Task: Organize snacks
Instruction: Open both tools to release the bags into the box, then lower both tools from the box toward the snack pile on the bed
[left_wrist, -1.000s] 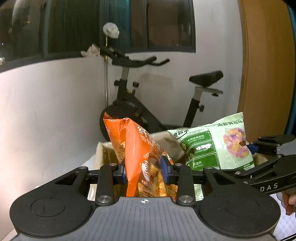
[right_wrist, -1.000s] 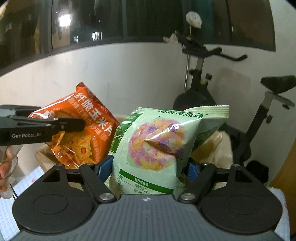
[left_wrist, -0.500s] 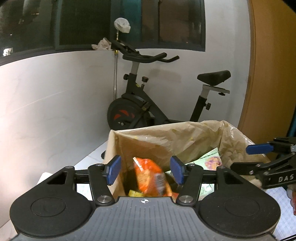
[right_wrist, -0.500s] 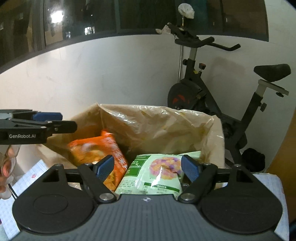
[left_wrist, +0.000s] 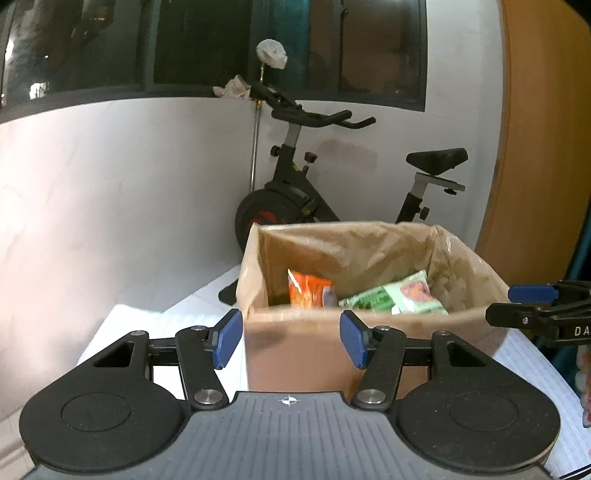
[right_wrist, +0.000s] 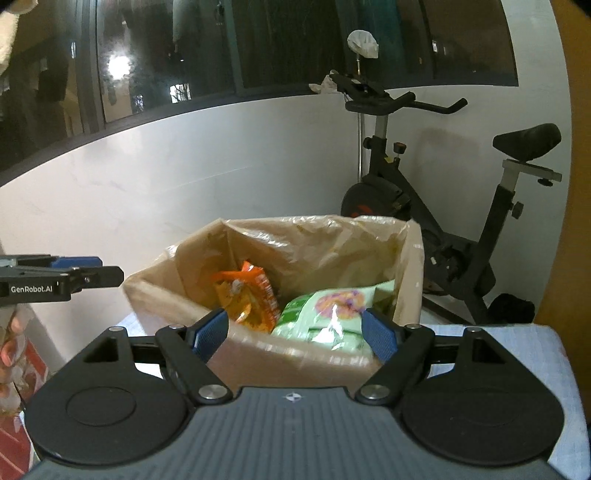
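Fingers of left gripper (left_wrist: 291, 339) spread apart, blue pads bare, nothing between them; jaws just been opening. Parked short of near wall of cardboard box (left_wrist: 299, 354), not touching it. Fingers of right gripper (right_wrist: 294, 335) spread wider, likewise bare, held in front of the same box's near rim.

Left to right inside the box, lined with a crinkled clear plastic bag (right_wrist: 303, 251): orange chip bag (right_wrist: 245, 295) leaning toward the left wall, propped on edge, crumpled; green snack bag (right_wrist: 328, 314) just beside it, lying tilted toward the right wall, top corner raised. Whether the two bags touch cannot be told. Both down below the rim. Seen from left wrist: orange chip bag (left_wrist: 308, 291) left of middle, green snack bag (left_wrist: 397, 297) to its right.

Box stands on a pale cloth-covered table (right_wrist: 517, 343), near its far edge. Past the far edge, on the right: black exercise bike (left_wrist: 314, 192) against a white wall. Right gripper's tip in at right edge of left view (left_wrist: 535, 306); left gripper's tip in at left edge of right view (right_wrist: 74, 275).
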